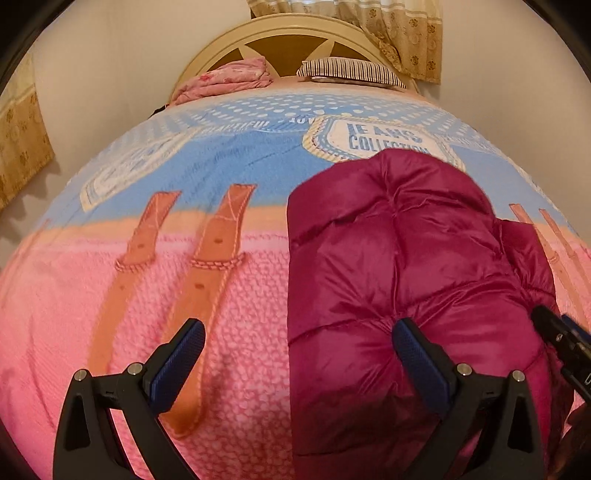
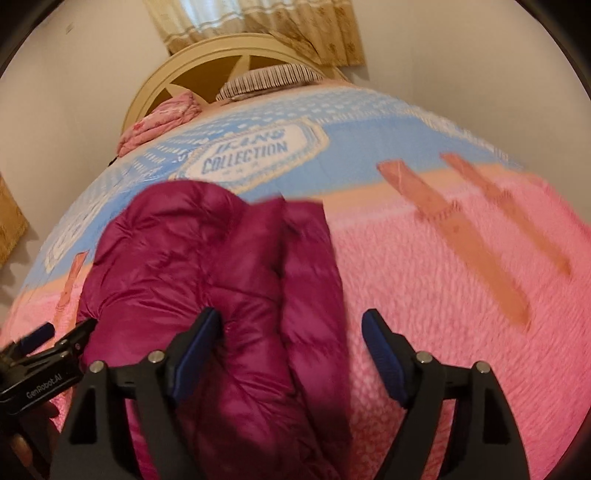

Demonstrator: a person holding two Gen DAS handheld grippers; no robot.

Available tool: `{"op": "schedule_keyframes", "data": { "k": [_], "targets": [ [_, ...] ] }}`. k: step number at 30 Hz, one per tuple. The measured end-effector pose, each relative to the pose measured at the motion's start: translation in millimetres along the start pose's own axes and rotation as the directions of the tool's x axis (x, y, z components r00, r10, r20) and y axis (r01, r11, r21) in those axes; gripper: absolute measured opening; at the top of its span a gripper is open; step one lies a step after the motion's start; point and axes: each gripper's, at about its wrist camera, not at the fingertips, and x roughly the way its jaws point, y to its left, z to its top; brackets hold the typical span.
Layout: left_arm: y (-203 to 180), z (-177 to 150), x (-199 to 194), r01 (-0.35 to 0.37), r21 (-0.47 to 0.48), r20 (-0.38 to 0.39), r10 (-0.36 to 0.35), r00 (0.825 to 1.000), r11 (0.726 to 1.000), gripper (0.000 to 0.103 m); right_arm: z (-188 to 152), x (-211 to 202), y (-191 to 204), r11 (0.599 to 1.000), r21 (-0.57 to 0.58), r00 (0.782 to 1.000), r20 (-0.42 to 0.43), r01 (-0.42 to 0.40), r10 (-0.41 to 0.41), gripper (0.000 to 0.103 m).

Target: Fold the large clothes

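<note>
Lay folded into a thick bundle on the bed: a shiny magenta quilted down jacket, long axis running toward the headboard, resting on a fleece blanket printed in pink and blue with tan belt straps and a "JEANS COLLECTION" badge. Covered both the pink lower band and part of the blue upper band, far end touching the badge's lower edge. In the right wrist view, showed a narrower folded layer along the jacket's right side, somewhat blurred.

Hovered over the near end of the bundle: the left gripper, black with blue ribbed pads, spread wide and grasping nothing. One blue pad stood over the jacket's puffed surface; cannot tell whether it touched. The other pad stood over bare pink blanket just left of the jacket's edge.

Likewise spread wide and empty: the right gripper, left finger over the magenta fabric, right finger over the blanket beside the jacket's right edge. Seen also at the right edge of the left wrist view, and the left gripper at the lower left of the right wrist view, both near the jacket's closest end.

Beyond, at the bed's far end: a cream wooden arched headboard, a rumpled pink floral cloth, a flat striped pillow, and beige patterned curtains.
</note>
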Motion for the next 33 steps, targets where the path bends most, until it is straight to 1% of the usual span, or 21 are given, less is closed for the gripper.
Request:
{"op": "schedule_keyframes", "data": {
  "k": [3,5,9,12,14,18,19,23,28,30,31,32,33],
  "targets": [
    [-4,-2,6,-0.006,0.016,0.001,0.006,1.0,1.0,0.102,-1,3,1,1.0,-0.02,1.0,-0.003,0.004,-0.004,0.081],
    [-7,-2,10,-0.013,0.025,0.007,0.013,1.0,1.0,0.102,-2,9,1,1.0,-0.01,1.0,-0.023,-0.011,0.011,0.081],
    [-5,-5,15,0.008,0.006,0.004,-0.008,1.0,1.0,0.102,-5,18,-4,0.999,0.016,0.998,-0.042,-0.048,0.049,0.081],
    [-3,-7,18,0.028,-0.015,0.007,-0.028,1.0,1.0,0.102,-8,20,-5,0.998,0.007,0.998,-0.037,-0.055,0.055,0.081],
    [-2,-8,19,0.039,-0.021,0.004,-0.039,0.999,0.999,0.102,-10,20,-4,0.998,-0.002,0.998,-0.033,-0.06,0.06,0.078],
    [-3,-8,20,0.064,-0.012,-0.004,-0.064,0.998,0.998,0.102,-12,20,-1,0.993,-0.01,0.993,-0.034,-0.116,0.115,0.06],
    [-3,-8,21,0.073,-0.017,-0.009,-0.073,0.997,0.997,0.102,-13,19,0,0.993,-0.011,0.992,-0.036,-0.12,0.12,0.058],
    [-4,-7,23,0.085,-0.018,-0.016,-0.085,0.996,0.996,0.101,-14,21,1,0.992,-0.015,0.992,-0.039,-0.122,0.122,0.058],
    [-9,-9,21,0.101,-0.003,-0.015,-0.101,0.995,0.995,0.092,-14,21,5,0.994,-0.04,0.994,-0.042,-0.101,0.099,0.057],
    [-15,-9,17,0.103,0.024,-0.009,-0.103,0.995,0.994,0.079,-14,21,7,0.994,-0.049,0.995,-0.042,-0.096,0.094,0.056],
    [-19,-9,15,0.102,0.038,-0.005,-0.102,0.995,0.994,0.076,-14,22,8,0.994,-0.054,0.995,-0.042,-0.094,0.092,0.055],
    [-23,-10,13,0.096,0.056,0.0,-0.096,0.995,0.994,0.07,-14,22,9,0.994,-0.059,0.995,-0.041,-0.092,0.09,0.054],
    [-27,-10,11,0.091,0.07,0.004,-0.091,0.996,0.993,0.067,-14,21,10,0.994,-0.062,0.995,-0.041,-0.09,0.088,0.054]
  ]
}}
